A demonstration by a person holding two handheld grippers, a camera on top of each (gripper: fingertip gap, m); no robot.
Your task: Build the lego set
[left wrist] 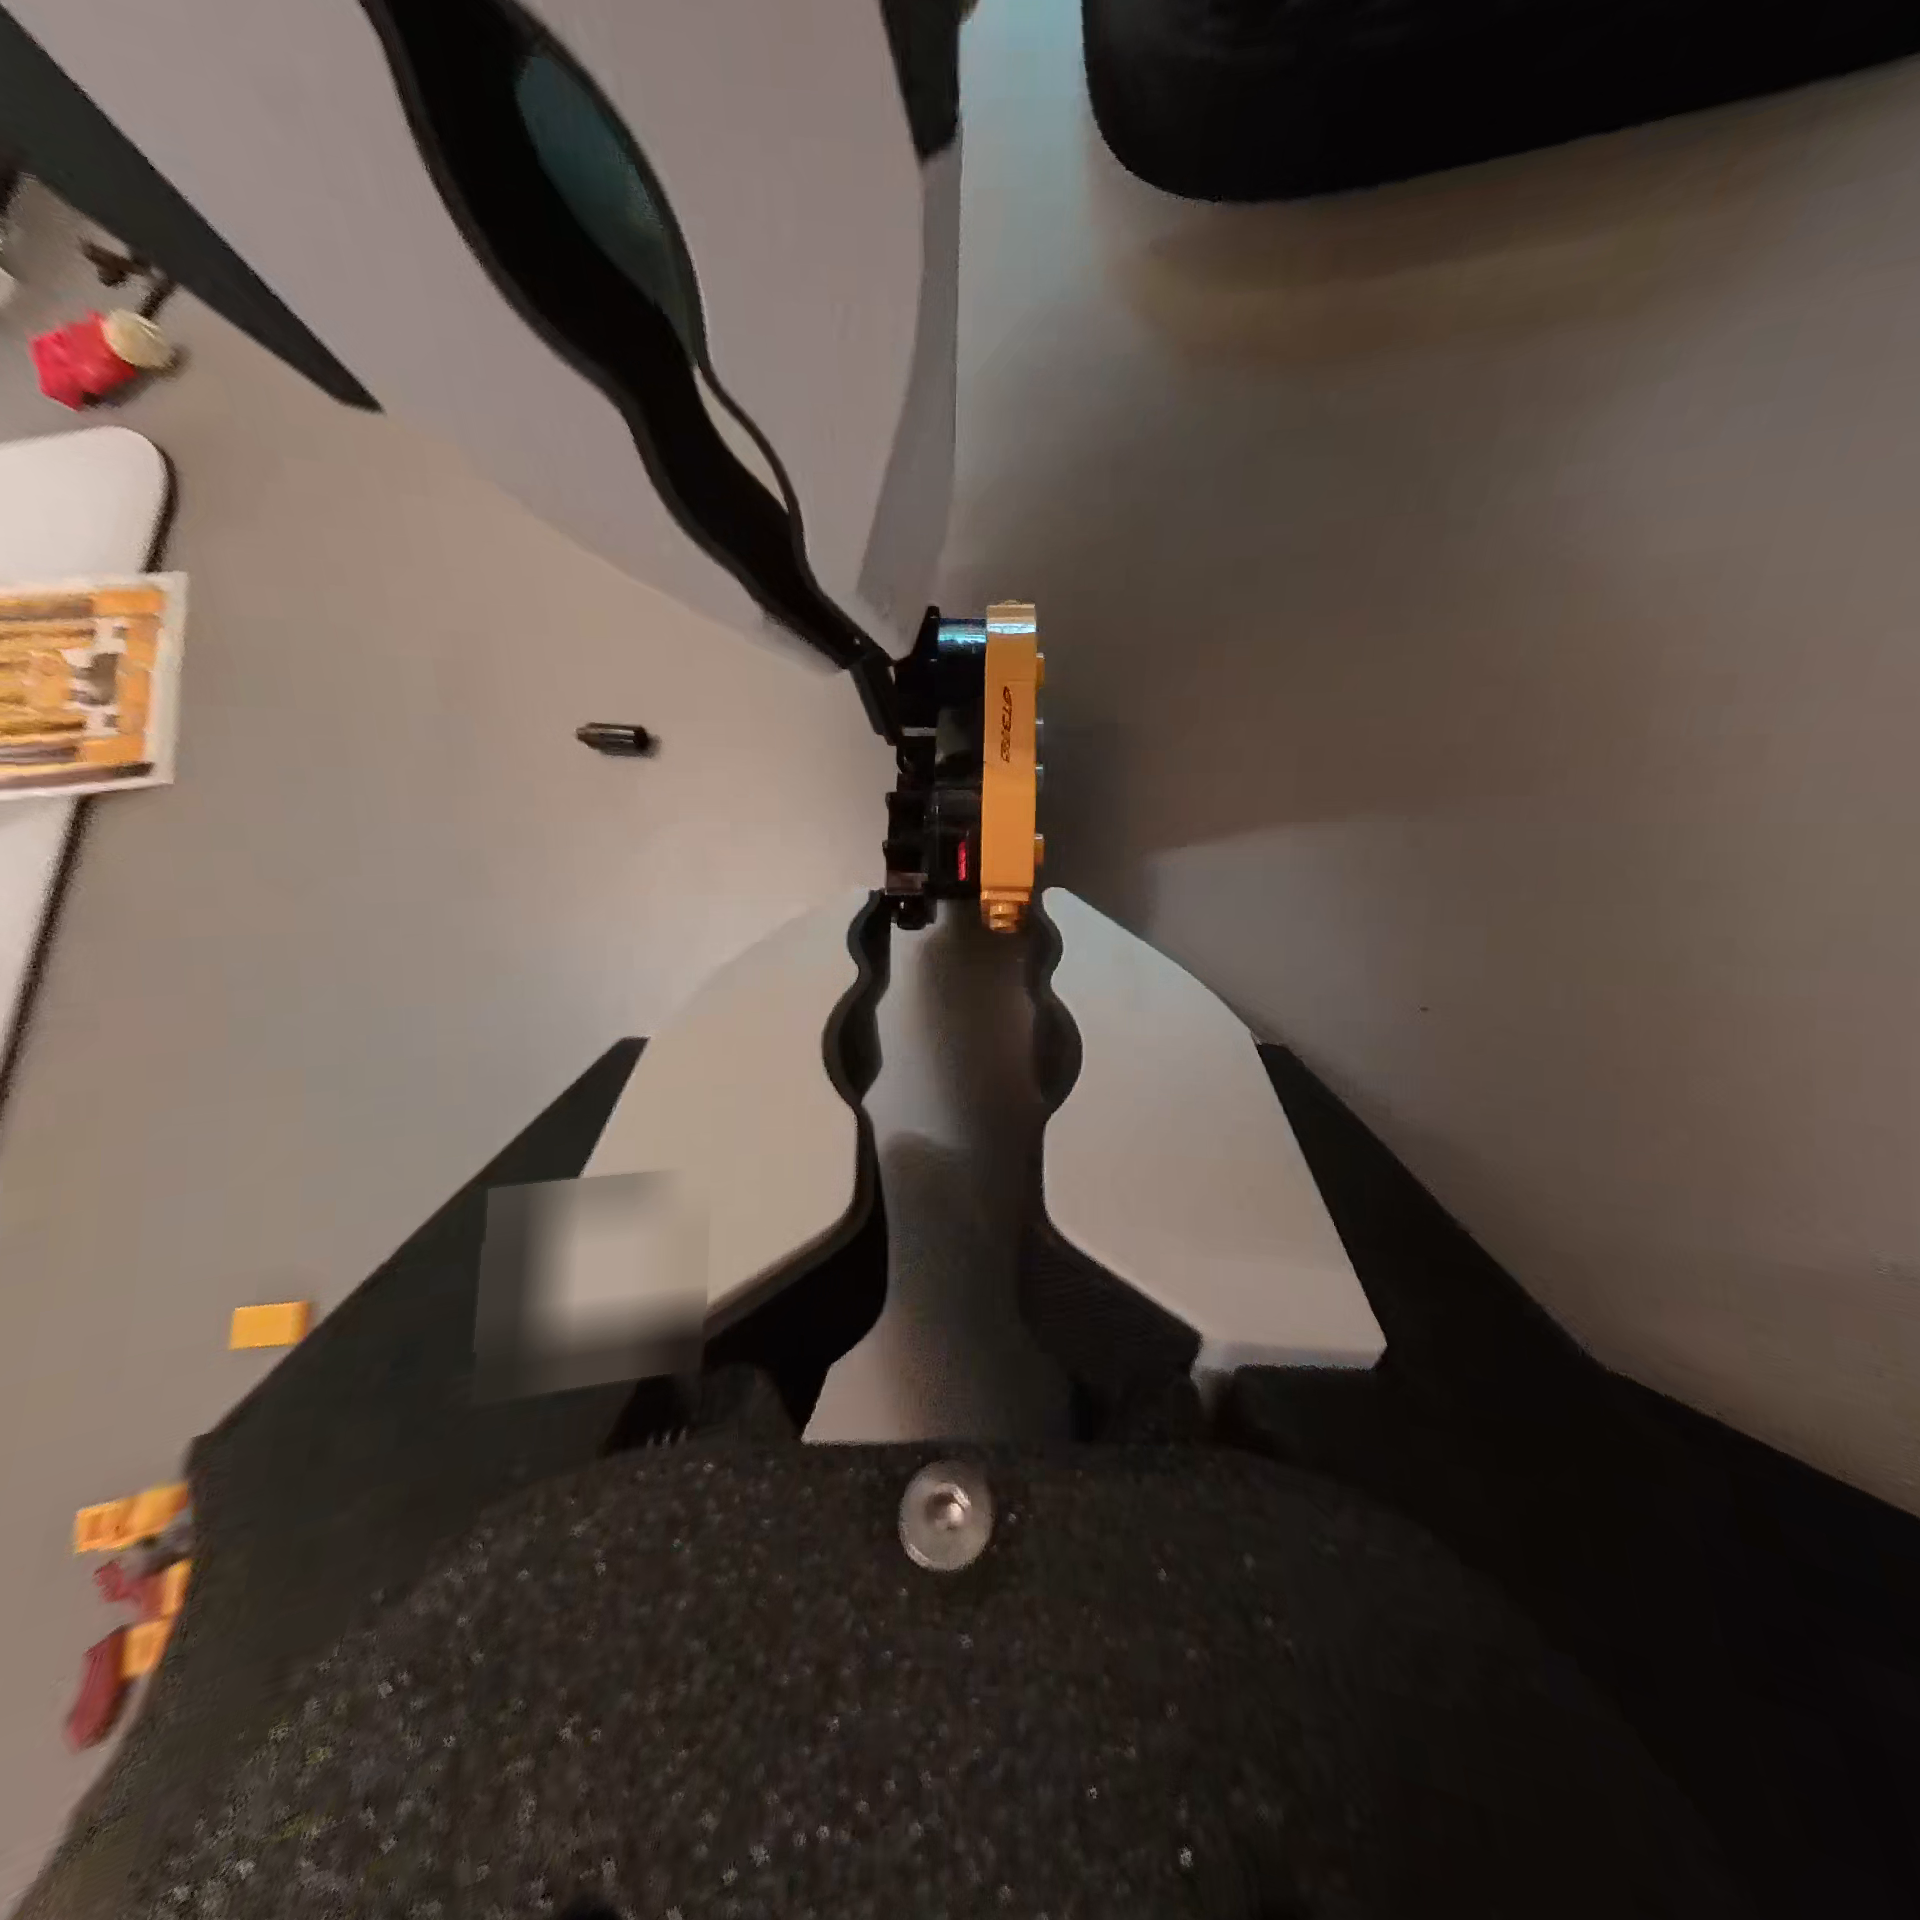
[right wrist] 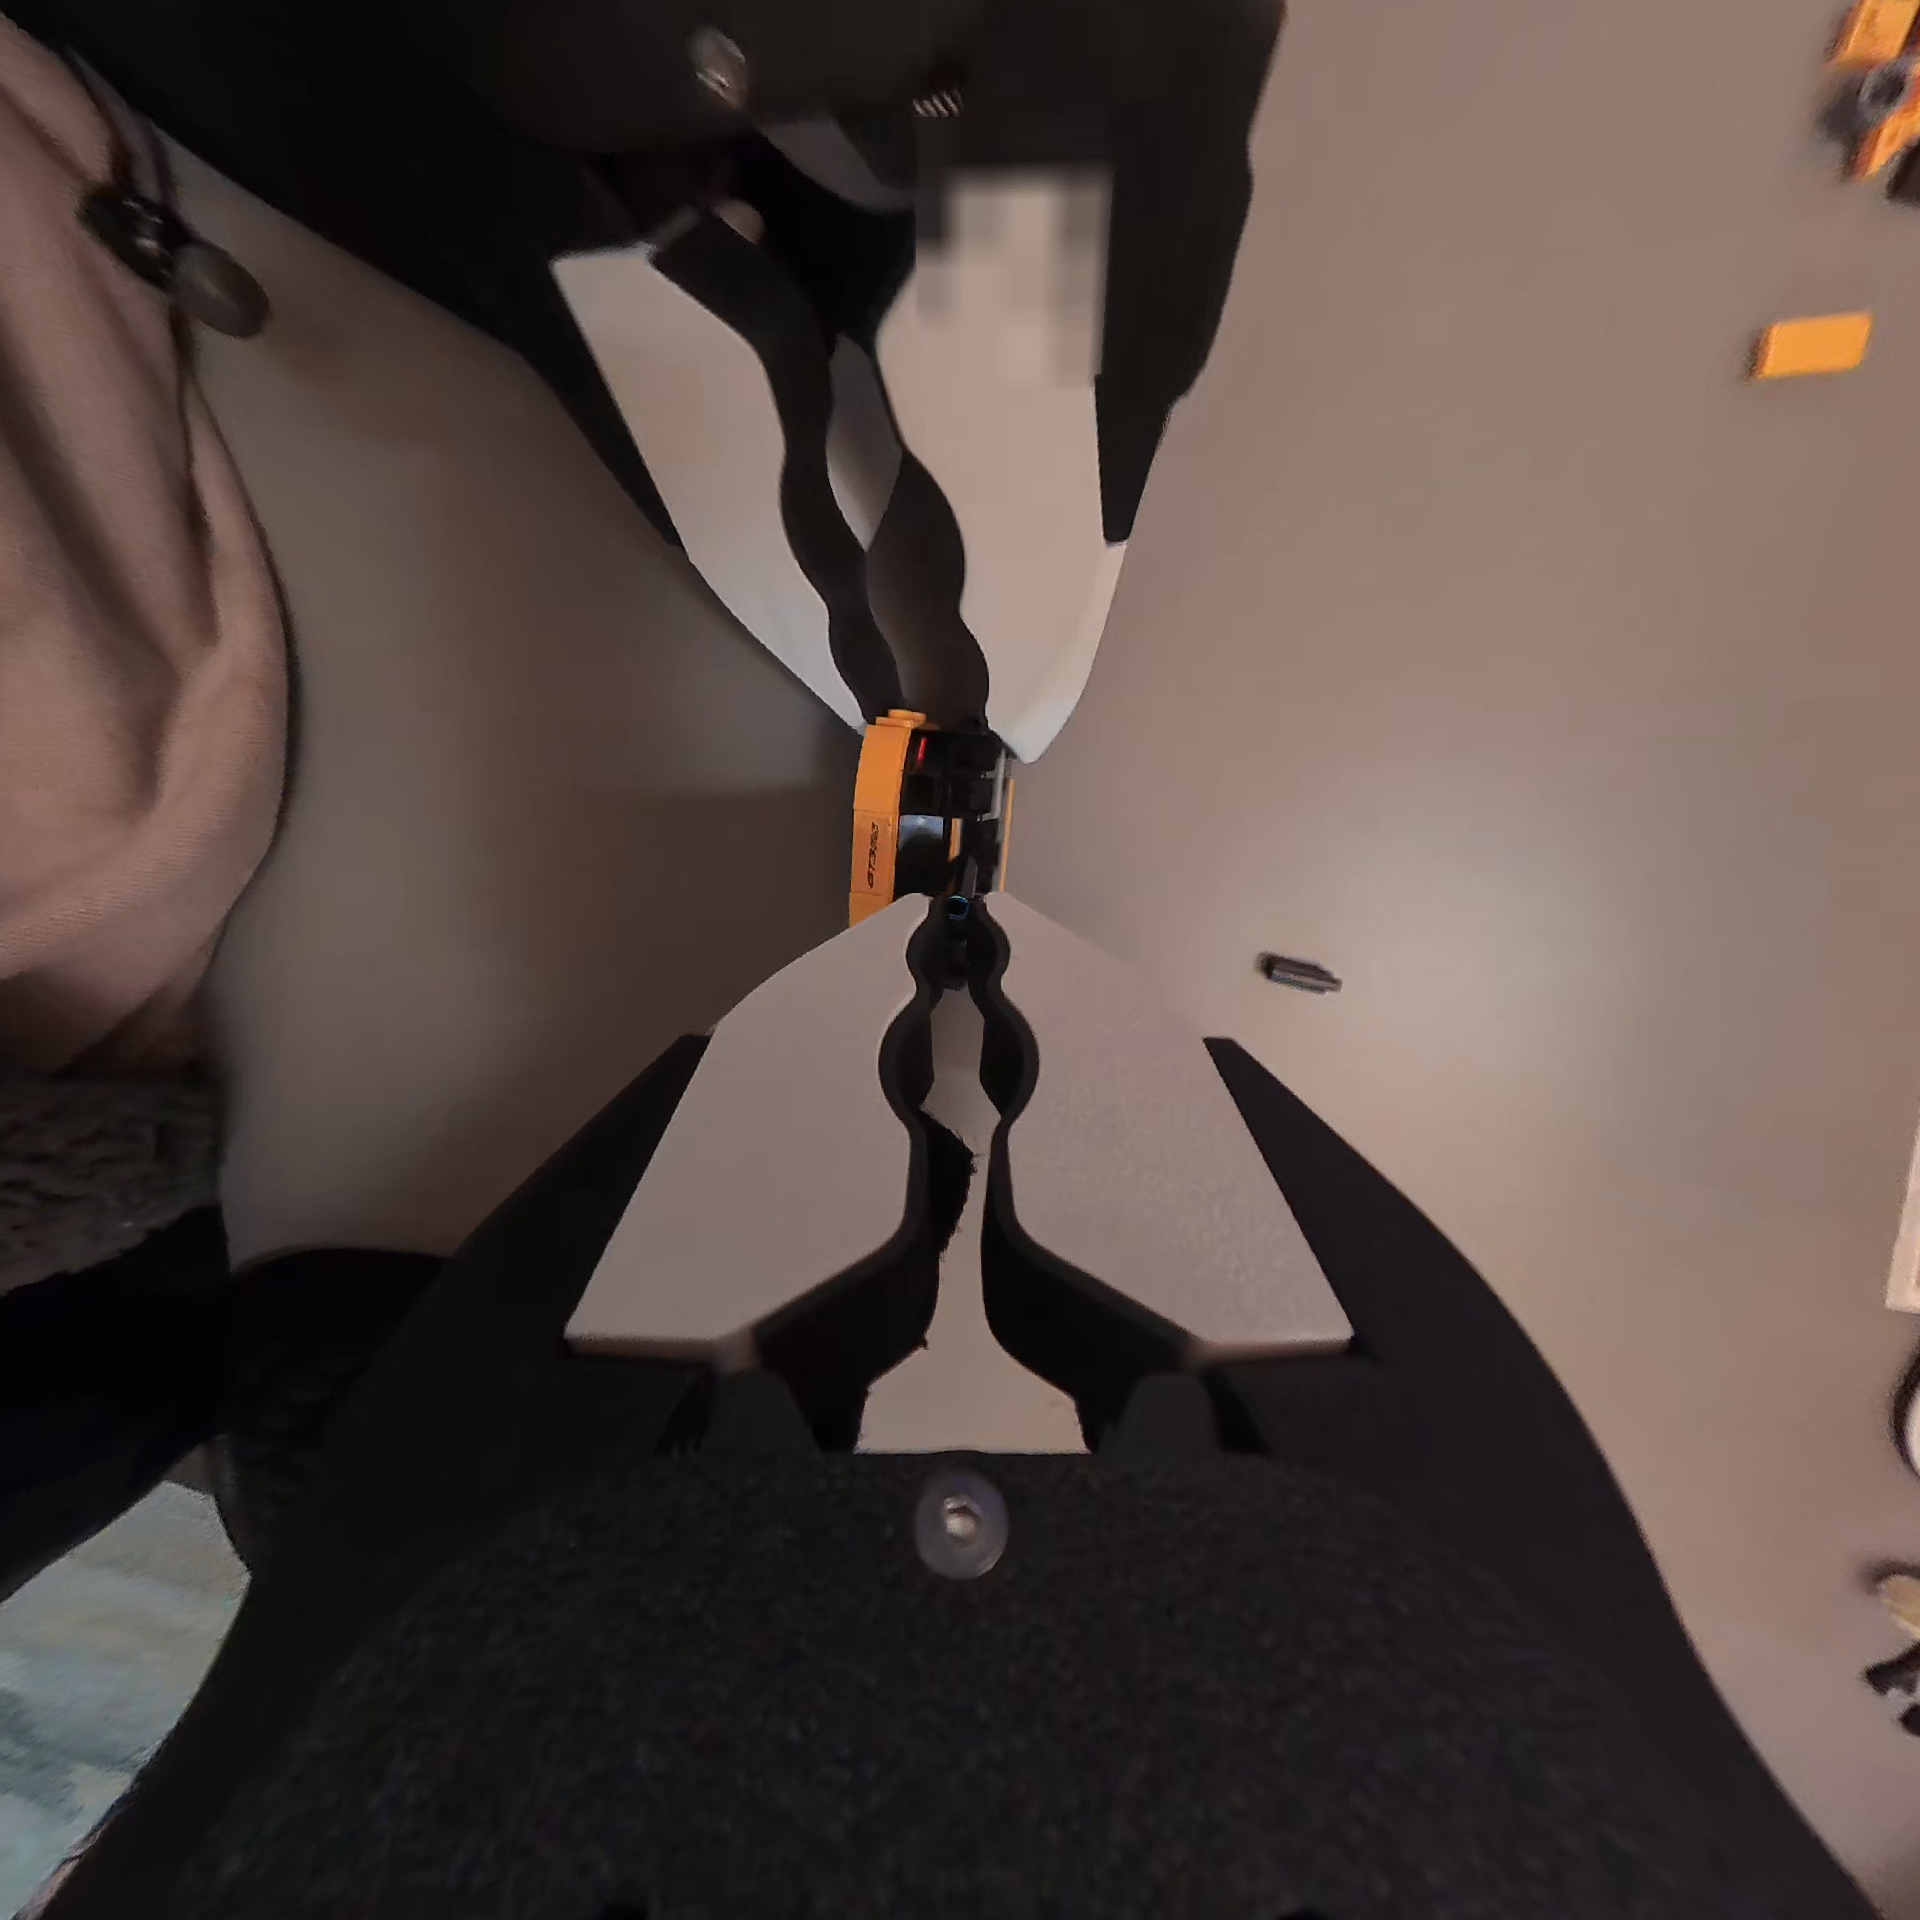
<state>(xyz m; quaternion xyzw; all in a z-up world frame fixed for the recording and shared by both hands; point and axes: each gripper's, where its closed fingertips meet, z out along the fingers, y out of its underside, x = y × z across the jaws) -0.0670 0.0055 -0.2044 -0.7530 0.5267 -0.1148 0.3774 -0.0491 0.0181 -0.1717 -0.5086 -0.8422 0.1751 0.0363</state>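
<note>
Grippers meet tip to tip over the grey table, each one reaching toward the other with a small orange-and-black lego assembly caught between them.

From the left wrist view, the left gripper points straight ahead, its two white fingers set a little apart and closing on the near end of the assembly: one tip sits at the black underside, the other against the orange body panel. The right gripper comes in from the far side at a slant, its black-edged tips touching the black parts at the far end of the assembly.

From the right wrist view, the right gripper has its fingers nearly pressed together, pinching a thin black part at the near end of the assembly. The left gripper reaches down from the top of that view and pinches the opposite end, fingers slightly spread around it. The assembly looks to be held clear of the tabletop, turned on its side, with the orange panel facing one way and the black chassis the other.

A small dark pin lies on the table well apart from the grippers. A flat orange tile lies farther off, and a heap of loose orange and red pieces sits at the table's edge, near a printed instruction sheet.
</note>
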